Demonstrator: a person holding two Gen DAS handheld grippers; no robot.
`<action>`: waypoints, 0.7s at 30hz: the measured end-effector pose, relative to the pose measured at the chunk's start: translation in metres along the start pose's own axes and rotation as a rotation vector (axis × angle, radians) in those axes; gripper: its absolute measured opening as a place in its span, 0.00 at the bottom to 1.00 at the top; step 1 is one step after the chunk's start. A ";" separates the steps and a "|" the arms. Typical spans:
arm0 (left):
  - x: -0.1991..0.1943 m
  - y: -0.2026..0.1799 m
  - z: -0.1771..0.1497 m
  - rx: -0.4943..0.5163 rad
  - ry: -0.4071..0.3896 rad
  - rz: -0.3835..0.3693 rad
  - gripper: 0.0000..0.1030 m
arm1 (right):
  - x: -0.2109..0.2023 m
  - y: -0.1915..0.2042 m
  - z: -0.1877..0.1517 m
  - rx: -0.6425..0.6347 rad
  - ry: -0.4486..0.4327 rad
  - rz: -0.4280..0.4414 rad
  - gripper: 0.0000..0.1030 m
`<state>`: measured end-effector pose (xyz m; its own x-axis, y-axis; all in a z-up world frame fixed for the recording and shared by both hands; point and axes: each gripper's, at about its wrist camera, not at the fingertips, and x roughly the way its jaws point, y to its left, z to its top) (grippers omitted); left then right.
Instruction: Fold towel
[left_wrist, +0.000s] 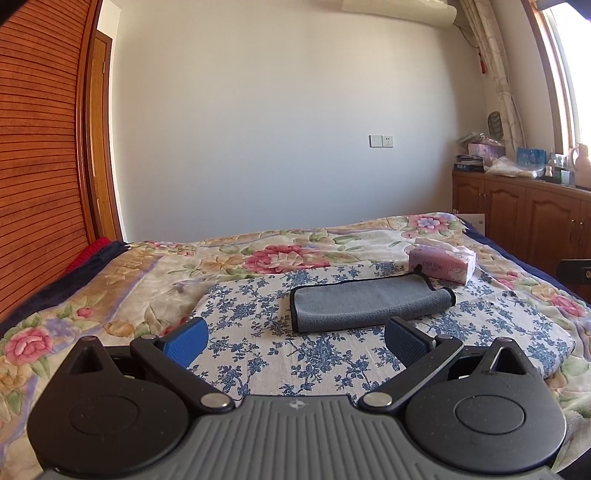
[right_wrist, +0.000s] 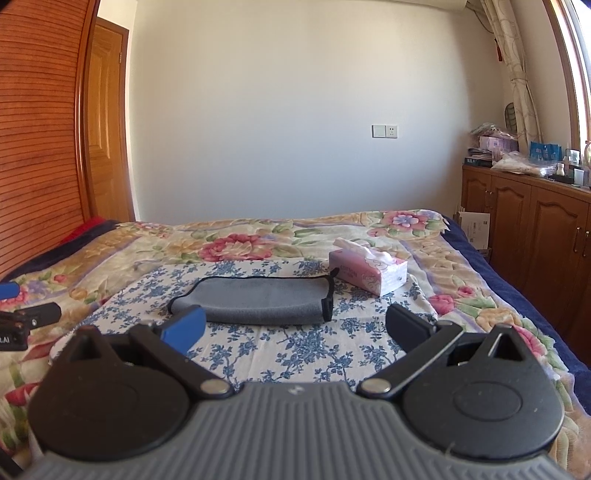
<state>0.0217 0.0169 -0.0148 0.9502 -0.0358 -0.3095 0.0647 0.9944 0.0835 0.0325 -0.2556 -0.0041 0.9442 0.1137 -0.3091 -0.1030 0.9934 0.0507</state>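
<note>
A grey towel with black trim (left_wrist: 365, 302) lies folded into a long strip on a blue-flowered cloth (left_wrist: 317, 354) on the bed. It also shows in the right wrist view (right_wrist: 258, 301). My left gripper (left_wrist: 295, 341) is open and empty, held just short of the towel's near edge. My right gripper (right_wrist: 295, 328) is open and empty, also short of the towel, with its blue left pad (right_wrist: 184, 328) in front of the towel's left end. The left gripper shows at the left edge of the right wrist view (right_wrist: 22, 321).
A pink tissue box (left_wrist: 441, 264) stands just behind the towel's right end; it also shows in the right wrist view (right_wrist: 367, 271). A flowered quilt (left_wrist: 147, 280) covers the bed. A wooden headboard (left_wrist: 37, 184) stands at left, and wooden cabinets (left_wrist: 517, 218) at right.
</note>
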 end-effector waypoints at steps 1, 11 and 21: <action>0.000 0.000 0.000 0.000 0.001 0.000 1.00 | 0.000 0.000 0.000 -0.001 0.000 -0.001 1.00; 0.000 -0.001 -0.001 -0.002 0.001 0.000 1.00 | 0.001 0.000 0.000 0.000 0.002 -0.006 1.00; 0.000 -0.001 0.000 -0.001 0.000 0.000 1.00 | 0.000 -0.002 0.000 0.002 -0.001 -0.008 1.00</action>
<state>0.0218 0.0162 -0.0153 0.9501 -0.0360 -0.3098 0.0645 0.9945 0.0821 0.0332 -0.2571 -0.0041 0.9454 0.1058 -0.3084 -0.0949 0.9942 0.0501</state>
